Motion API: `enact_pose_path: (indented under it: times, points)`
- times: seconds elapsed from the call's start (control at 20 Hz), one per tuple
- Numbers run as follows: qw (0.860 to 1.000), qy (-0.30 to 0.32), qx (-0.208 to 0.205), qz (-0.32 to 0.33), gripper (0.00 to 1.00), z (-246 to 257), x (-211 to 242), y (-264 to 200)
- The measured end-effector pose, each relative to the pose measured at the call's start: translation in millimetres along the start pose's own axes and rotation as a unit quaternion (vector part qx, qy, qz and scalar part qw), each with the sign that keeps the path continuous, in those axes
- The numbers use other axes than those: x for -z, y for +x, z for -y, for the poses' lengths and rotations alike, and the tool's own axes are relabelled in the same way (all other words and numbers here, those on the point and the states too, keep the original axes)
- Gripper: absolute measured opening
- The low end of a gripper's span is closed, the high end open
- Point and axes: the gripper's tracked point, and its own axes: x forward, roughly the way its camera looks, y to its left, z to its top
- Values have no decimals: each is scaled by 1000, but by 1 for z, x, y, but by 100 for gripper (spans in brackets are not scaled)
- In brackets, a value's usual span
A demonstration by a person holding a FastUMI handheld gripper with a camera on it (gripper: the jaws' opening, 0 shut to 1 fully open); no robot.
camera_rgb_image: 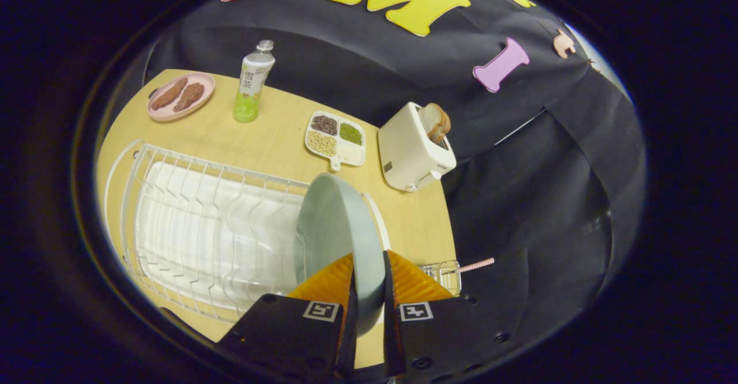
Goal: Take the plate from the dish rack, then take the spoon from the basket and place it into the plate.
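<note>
The claw (368, 292) is closed on the rim of a pale grey-green plate (337, 228), both fingers (328, 286) pressing against it from either side; the plate stands on edge, upright between them, at the right end of the white wire dish rack (196, 228). It cannot be told whether the plate's lower rim touches the rack. The rack occupies the near left part of the wooden desk (277, 136), with a white drip tray beneath its wires. At the far left corner of the desk sits a pink plate (180, 96) carrying two brown pieces of food. Just right of it stands an upright bottle (253, 81) with green liquid in its lower part. Further right, near the far edge, lies a white divided dish (336, 138) holding dark, pale and green grains in separate compartments. Beside it, at the far right edge, stands a white toaster (412, 150) with bread slices protruding from its slot. At the near right edge, just beside the right finger, is a small wire basket (444, 273); a pink-handled spoon (475, 265) sticks out of it past the desk edge.
</note>
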Motion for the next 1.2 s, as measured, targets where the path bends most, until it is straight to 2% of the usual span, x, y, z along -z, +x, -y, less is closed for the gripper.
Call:
enact_pose_path:
  times: [0.3, 0.5, 0.7, 0.75, 0.8, 0.9, 0.95, 1.1, 1.2]
  points:
    - [999, 35, 10, 11, 24, 4, 5, -4]
    - [996, 66, 26, 47, 24, 25, 3, -12]
    - [992, 101, 5, 73, 24, 47, 14, -21]
    - [991, 108, -18, 80, 24, 49, 20, -26]
    - [988, 112, -57, 84, 24, 45, 27, -32]
    - [975, 136, -152, 89, 24, 32, 44, -57]
    - [968, 146, -184, 90, 24, 34, 56, -66]
    - [953, 164, -228, 114, 24, 32, 89, -83]
    - [939, 170, -273, 118, 24, 14, 118, -95]
